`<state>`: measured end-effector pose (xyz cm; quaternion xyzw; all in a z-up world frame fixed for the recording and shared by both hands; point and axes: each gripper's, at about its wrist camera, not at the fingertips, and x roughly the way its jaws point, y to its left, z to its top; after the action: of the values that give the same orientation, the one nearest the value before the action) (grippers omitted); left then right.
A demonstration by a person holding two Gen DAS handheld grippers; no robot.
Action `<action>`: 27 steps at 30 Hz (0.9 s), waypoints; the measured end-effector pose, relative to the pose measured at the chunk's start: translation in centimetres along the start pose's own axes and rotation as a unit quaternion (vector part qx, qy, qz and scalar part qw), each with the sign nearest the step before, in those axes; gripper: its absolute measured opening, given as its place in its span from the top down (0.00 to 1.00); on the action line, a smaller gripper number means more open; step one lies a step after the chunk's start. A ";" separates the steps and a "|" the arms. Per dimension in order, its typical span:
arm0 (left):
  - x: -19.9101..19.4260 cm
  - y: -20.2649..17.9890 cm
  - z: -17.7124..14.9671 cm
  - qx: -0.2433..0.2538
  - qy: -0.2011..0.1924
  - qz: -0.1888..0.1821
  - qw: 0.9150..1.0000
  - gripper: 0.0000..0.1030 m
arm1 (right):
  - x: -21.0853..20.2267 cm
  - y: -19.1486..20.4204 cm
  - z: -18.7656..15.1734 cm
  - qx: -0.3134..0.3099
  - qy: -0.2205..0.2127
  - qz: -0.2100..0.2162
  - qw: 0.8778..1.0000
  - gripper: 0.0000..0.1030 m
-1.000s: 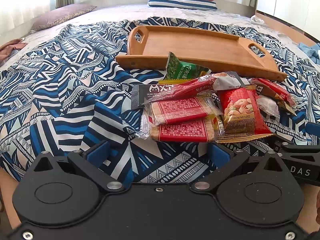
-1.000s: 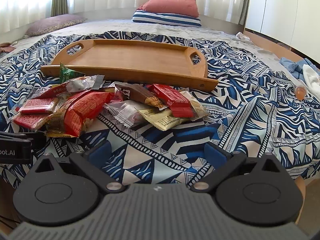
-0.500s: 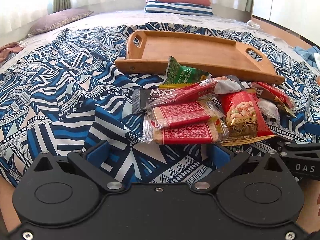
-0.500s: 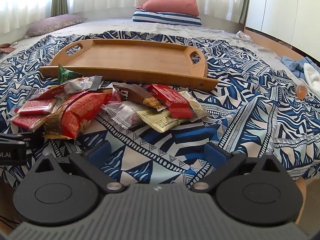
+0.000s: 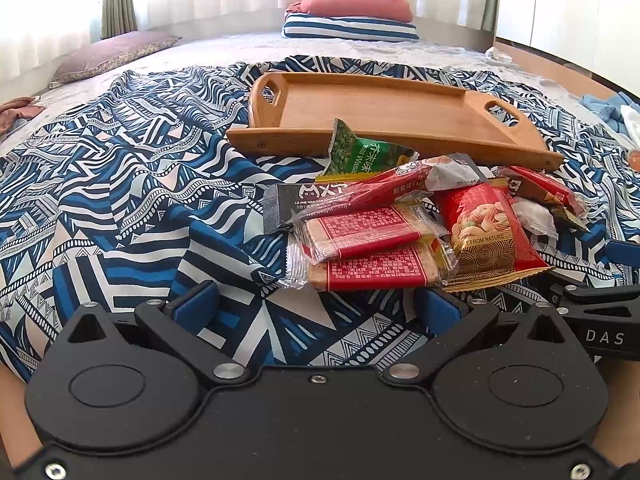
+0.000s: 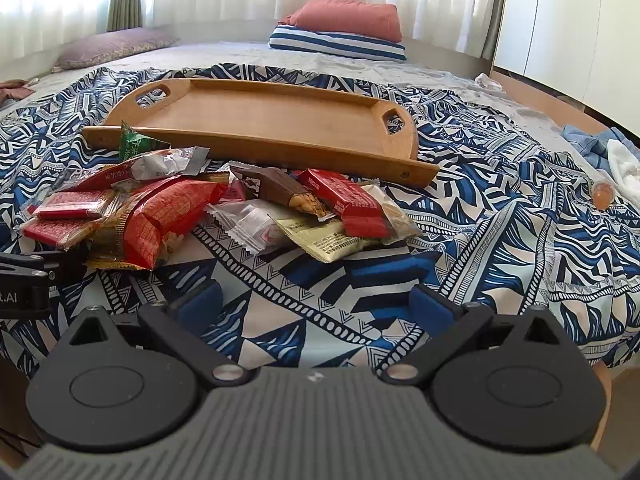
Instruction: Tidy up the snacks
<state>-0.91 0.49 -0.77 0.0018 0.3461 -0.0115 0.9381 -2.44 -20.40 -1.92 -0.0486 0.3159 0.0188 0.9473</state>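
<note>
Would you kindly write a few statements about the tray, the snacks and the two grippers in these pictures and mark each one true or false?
1. The wooden tray has no snacks in it. True.
2. The left gripper is shut on a red packet. False: its jaws stand open and hold nothing.
3. The green wasabi pea packet lies at the tray's near edge. True.
4. The snack pile sits on a bare wooden table. False: it lies on a blue and white patterned bedspread.
5. The right gripper is open and holds nothing. True.
</note>
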 end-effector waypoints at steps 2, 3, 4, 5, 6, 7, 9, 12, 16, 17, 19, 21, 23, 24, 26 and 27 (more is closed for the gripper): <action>0.0 0.0 0.2 0.001 0.007 -0.001 1.000 0.00 | -0.1 -0.1 0.0 0.003 -0.002 0.002 1.000 0.00; -0.1 0.0 0.4 0.000 0.011 -0.003 1.000 0.00 | -0.2 -0.2 0.0 0.003 -0.003 0.004 1.000 0.00; -0.2 0.1 0.5 -0.002 0.014 -0.005 1.000 0.00 | -0.3 -0.4 0.1 0.008 -0.004 0.007 1.000 0.00; -0.4 0.3 0.8 -0.006 0.015 -0.009 1.000 0.01 | -0.4 -0.6 0.2 0.014 -0.005 0.011 1.000 0.00; -0.5 0.6 0.9 -0.012 0.014 -0.014 1.000 0.01 | -0.6 -0.8 0.3 0.020 -0.007 0.015 1.000 0.00; -0.8 0.8 1.0 -0.018 0.011 -0.020 1.000 0.02 | -0.7 -1.0 0.3 0.025 -0.010 0.018 0.999 0.00; -1.6 1.1 1.2 -0.029 0.001 -0.028 0.999 0.02 | -1.2 -1.3 0.4 0.033 -0.019 0.021 0.999 0.00; -2.8 1.0 1.8 -0.028 -0.024 -0.030 0.999 0.02 | -2.1 -1.6 0.7 0.035 -0.048 0.021 0.998 0.00; -4.2 0.6 2.7 -0.026 -0.058 -0.031 0.998 0.02 | -2.6 -1.9 1.7 0.032 -0.079 0.012 0.996 0.02; -4.3 0.6 2.9 -0.028 -0.063 -0.031 0.997 0.03 | -2.6 -2.1 2.0 0.032 -0.085 0.012 0.996 0.02; -4.3 0.4 3.2 -0.030 -0.069 -0.033 0.997 0.07 | -2.2 -2.4 2.7 0.029 -0.090 0.013 0.995 0.05; -4.1 0.1 3.5 -0.030 -0.065 -0.037 0.997 0.14 | -1.8 -2.5 3.3 0.024 -0.096 0.013 0.995 0.11; -3.6 -0.2 3.6 -0.028 -0.059 -0.040 0.997 0.28 | -1.3 -2.7 3.8 0.019 -0.100 0.015 0.995 0.15; -3.4 -0.2 3.6 -0.028 -0.056 -0.041 0.997 0.32 | -1.1 -2.8 4.0 0.016 -0.100 0.017 0.995 0.19; -2.9 -0.4 3.7 -0.030 -0.047 -0.042 0.998 0.44 | -0.6 -2.9 4.2 0.009 -0.098 0.020 0.995 0.26; -2.6 -0.4 3.7 -0.031 -0.042 -0.044 0.998 0.47 | -0.2 -2.9 4.3 0.006 -0.095 0.021 0.995 0.32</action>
<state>-0.50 0.08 3.72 -0.0434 0.3062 -0.0422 0.9500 0.19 -22.87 1.82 -0.0348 0.2257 0.0411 0.9727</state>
